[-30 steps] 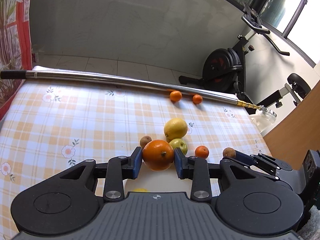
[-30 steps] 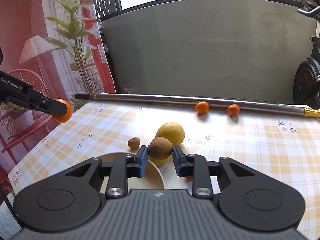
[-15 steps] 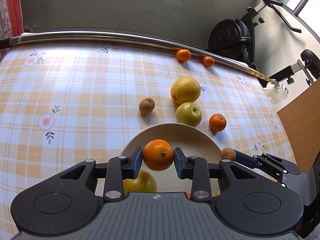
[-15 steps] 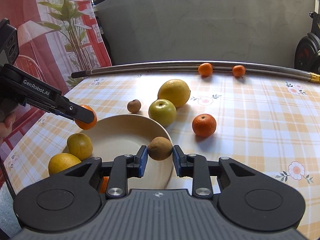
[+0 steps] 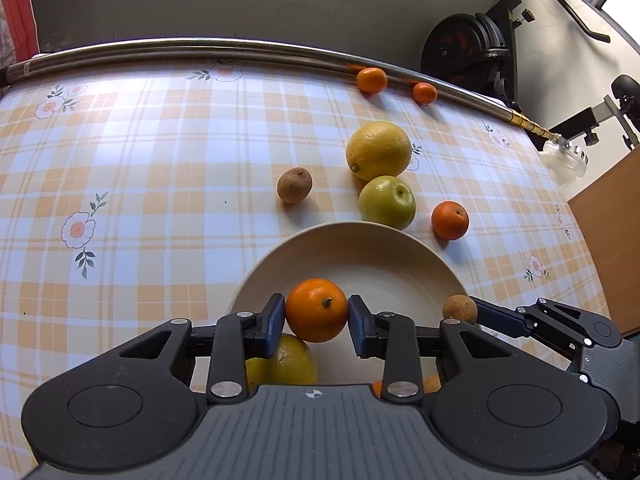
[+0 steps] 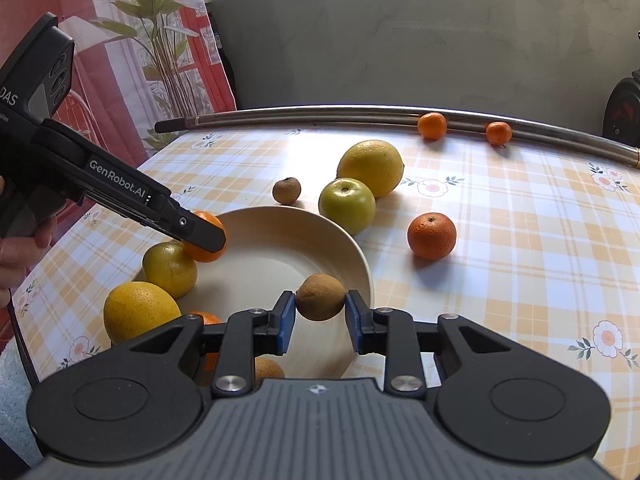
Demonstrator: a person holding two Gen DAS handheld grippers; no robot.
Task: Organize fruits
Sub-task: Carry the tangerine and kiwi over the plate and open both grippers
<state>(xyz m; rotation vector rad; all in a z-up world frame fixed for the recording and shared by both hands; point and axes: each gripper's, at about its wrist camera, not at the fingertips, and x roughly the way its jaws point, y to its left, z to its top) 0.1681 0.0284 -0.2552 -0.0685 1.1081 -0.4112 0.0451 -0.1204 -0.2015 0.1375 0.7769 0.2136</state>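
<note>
Nearest in the left wrist view, the left gripper (image 5: 316, 314) has its fingers closed on an orange (image 5: 316, 309), held over the plate (image 5: 384, 246) near its 7 o'clock rim. The right gripper (image 6: 320, 311) has its fingers clamped on a brown kiwi-like fruit (image 6: 320, 297) over the 4 o'clock rim. The step looks like delivery; next, lower each and release. Farther off, a green apple (image 5: 387, 201) and a lemon (image 5: 378, 150) wait on the surface
</note>
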